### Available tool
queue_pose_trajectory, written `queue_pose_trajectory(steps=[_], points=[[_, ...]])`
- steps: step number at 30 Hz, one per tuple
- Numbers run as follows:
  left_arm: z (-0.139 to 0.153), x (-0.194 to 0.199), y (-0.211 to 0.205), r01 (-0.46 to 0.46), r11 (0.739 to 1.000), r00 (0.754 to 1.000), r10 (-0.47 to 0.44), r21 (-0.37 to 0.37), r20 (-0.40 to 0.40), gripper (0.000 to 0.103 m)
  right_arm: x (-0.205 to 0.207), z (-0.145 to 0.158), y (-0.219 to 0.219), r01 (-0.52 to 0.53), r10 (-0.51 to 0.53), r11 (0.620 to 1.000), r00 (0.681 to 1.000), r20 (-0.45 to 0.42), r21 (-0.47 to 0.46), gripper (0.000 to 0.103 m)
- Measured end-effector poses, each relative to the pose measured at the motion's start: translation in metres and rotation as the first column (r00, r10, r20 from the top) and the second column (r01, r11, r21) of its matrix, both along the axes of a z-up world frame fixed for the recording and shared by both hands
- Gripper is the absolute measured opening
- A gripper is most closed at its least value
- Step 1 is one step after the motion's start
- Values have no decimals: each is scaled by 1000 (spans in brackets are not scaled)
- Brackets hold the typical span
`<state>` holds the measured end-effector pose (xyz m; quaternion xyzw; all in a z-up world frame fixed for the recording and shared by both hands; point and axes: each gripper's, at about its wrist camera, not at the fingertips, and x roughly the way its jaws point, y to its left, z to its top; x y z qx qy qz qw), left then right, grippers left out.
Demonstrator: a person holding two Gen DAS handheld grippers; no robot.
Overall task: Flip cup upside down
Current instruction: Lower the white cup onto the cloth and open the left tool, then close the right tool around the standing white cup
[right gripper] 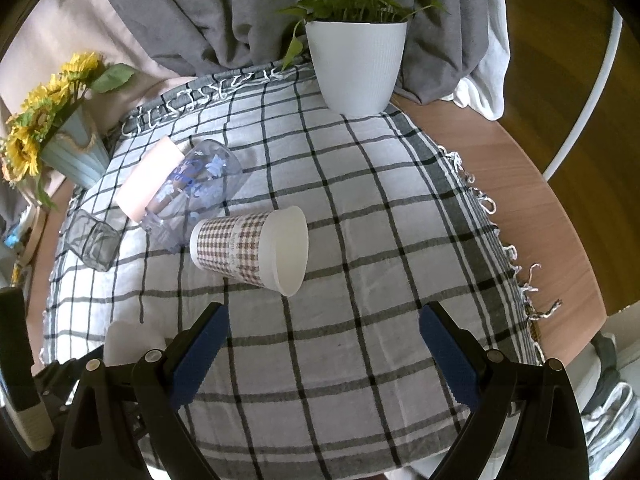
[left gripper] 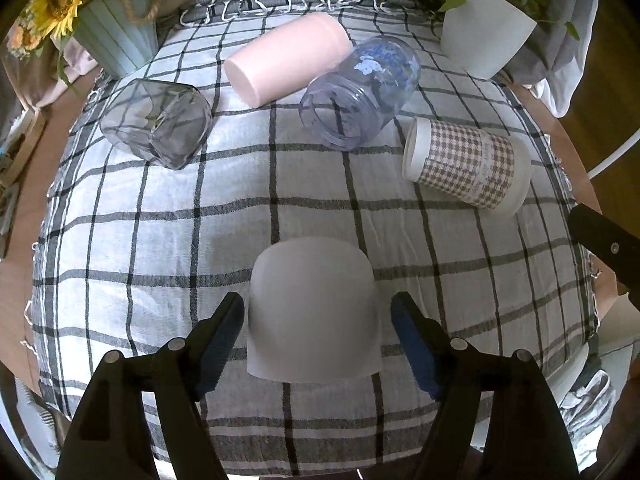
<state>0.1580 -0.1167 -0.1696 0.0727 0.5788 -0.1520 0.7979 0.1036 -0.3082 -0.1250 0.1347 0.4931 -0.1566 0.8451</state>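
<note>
A frosted white cup (left gripper: 313, 308) stands upside down on the checked cloth (left gripper: 168, 240), between the fingers of my left gripper (left gripper: 318, 320). The jaws are open, with a small gap on each side of the cup. Part of this cup shows at the lower left of the right wrist view (right gripper: 132, 340). My right gripper (right gripper: 324, 332) is open and empty above the cloth. A houndstooth paper cup (right gripper: 250, 248) lies on its side just beyond it, mouth to the right; it also shows in the left wrist view (left gripper: 466, 164).
A pink cup (left gripper: 286, 58), a clear blue-printed jar (left gripper: 360, 92) and a grey glass (left gripper: 156, 122) lie on their sides at the back. A white plant pot (right gripper: 356, 66) stands back right, a sunflower vase (right gripper: 74, 156) back left. The table edge (right gripper: 560, 216) is at right.
</note>
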Motion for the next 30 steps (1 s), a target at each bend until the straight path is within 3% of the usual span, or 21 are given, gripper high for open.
queue_pose_trajectory(steps=[7, 9, 12, 16, 20, 24, 30], points=[[16, 1, 10, -1, 1000, 1000, 2, -29, 19, 84, 1, 5, 6, 8, -8, 1000, 1000, -7, 3, 96], [26, 2, 20, -32, 999, 998, 33, -11, 57, 94, 1, 10, 10, 7, -7, 1000, 1000, -8, 16, 96], [44, 2, 41, -106, 994, 985, 100, 36, 142, 97, 4, 18, 20, -15, 15, 1000, 1000, -6, 23, 96], [51, 9, 69, -164, 984, 972, 150, 65, 178, 101, 17, 22, 40, -78, 80, 993, 997, -15, 87, 96], [50, 12, 95, -195, 977, 966, 176, 85, 191, 101, 36, 14, 61, -141, 155, 973, 986, -66, 184, 96], [46, 17, 114, -210, 973, 963, 190, 93, 191, 101, 55, 7, 85, -195, 225, 955, 967, -119, 221, 96], [39, 29, 136, -220, 972, 965, 205, 83, 162, 101, 89, -13, 105, -211, 303, 918, 920, -249, 335, 96]])
